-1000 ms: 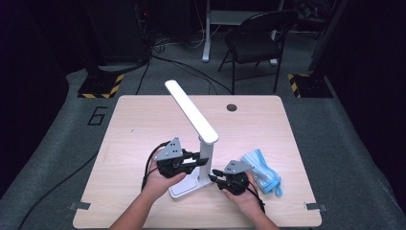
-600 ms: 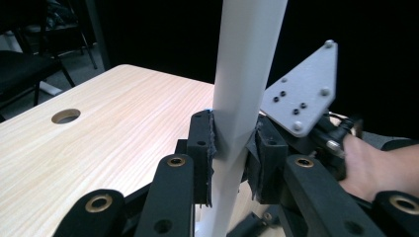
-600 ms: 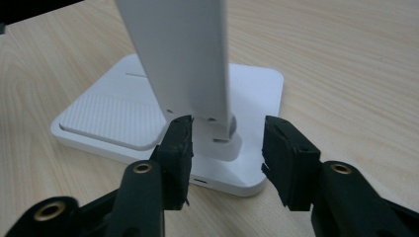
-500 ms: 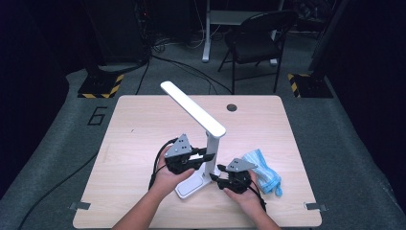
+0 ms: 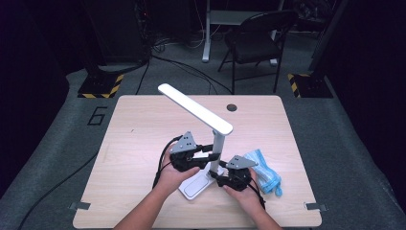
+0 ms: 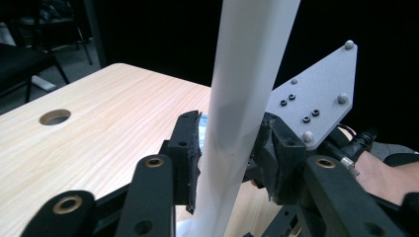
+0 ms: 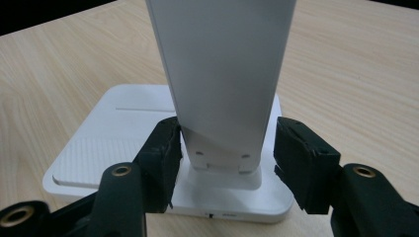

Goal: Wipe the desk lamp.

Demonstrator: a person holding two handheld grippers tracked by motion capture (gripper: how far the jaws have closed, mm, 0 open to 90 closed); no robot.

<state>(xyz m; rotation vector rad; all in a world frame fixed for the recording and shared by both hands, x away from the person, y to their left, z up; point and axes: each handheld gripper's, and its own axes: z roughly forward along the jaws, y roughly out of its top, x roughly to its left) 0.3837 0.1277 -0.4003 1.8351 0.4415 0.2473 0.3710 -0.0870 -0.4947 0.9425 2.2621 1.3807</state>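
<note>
A white desk lamp stands near the table's front edge, with a flat base (image 5: 194, 188), an upright post (image 5: 218, 146) and a long head (image 5: 194, 108) slanting up to the back left. My left gripper (image 5: 210, 152) reaches in from the left at mid-height of the post (image 6: 247, 74). Its jaws have just been opening, and the pads (image 6: 190, 148) flank the post with a thin gap. My right gripper (image 5: 219, 178) sits low at the post's foot (image 7: 217, 59), above the base (image 7: 113, 128). Its jaws have also just been opening and stand apart from the post.
A crumpled blue face mask (image 5: 263, 172) lies just right of my right hand. The wooden table (image 5: 139, 124) has a round cable hole (image 5: 231, 107) at the back. A black chair (image 5: 253, 33) and cables stand on the floor beyond.
The lamp's post and head have shifted a little to the right, and the head now reaches farther right. My left gripper moved right along with the post.
</note>
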